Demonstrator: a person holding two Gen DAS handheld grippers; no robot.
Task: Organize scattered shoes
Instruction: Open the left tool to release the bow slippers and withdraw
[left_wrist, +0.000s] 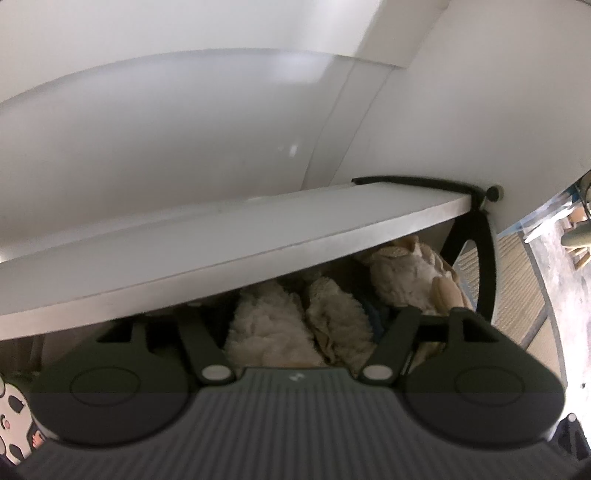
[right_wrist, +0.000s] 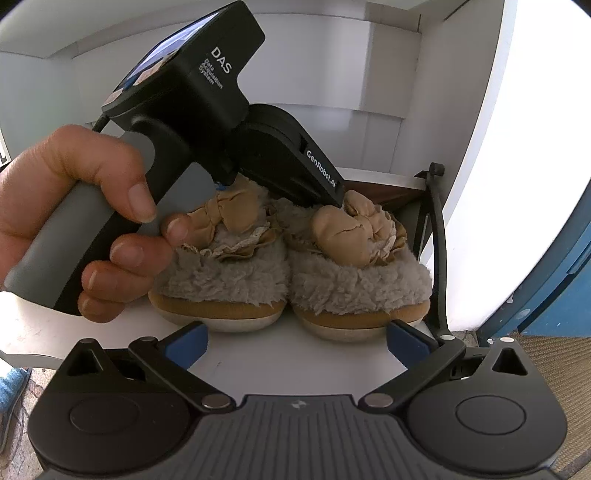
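Two fluffy grey-beige slippers with tan bows stand side by side on a white shelf (right_wrist: 303, 362): the left slipper (right_wrist: 221, 273) and the right slipper (right_wrist: 354, 273). My right gripper (right_wrist: 295, 343) is open just in front of their toes, blue pads (right_wrist: 186, 347) spread wide. The left gripper device (right_wrist: 207, 122), held by a hand, reaches over the slippers from above; its fingertips are hidden behind them. In the left wrist view the slippers (left_wrist: 303, 325) lie between the left gripper's arms, under a white shelf board (left_wrist: 221, 243).
White cabinet walls (right_wrist: 472, 147) enclose the shelf. A black hinge bracket (right_wrist: 437, 236) stands at the shelf's right edge. A woven mat (left_wrist: 513, 280) lies on the floor at right. A cartoon-print item (left_wrist: 11, 417) sits at lower left.
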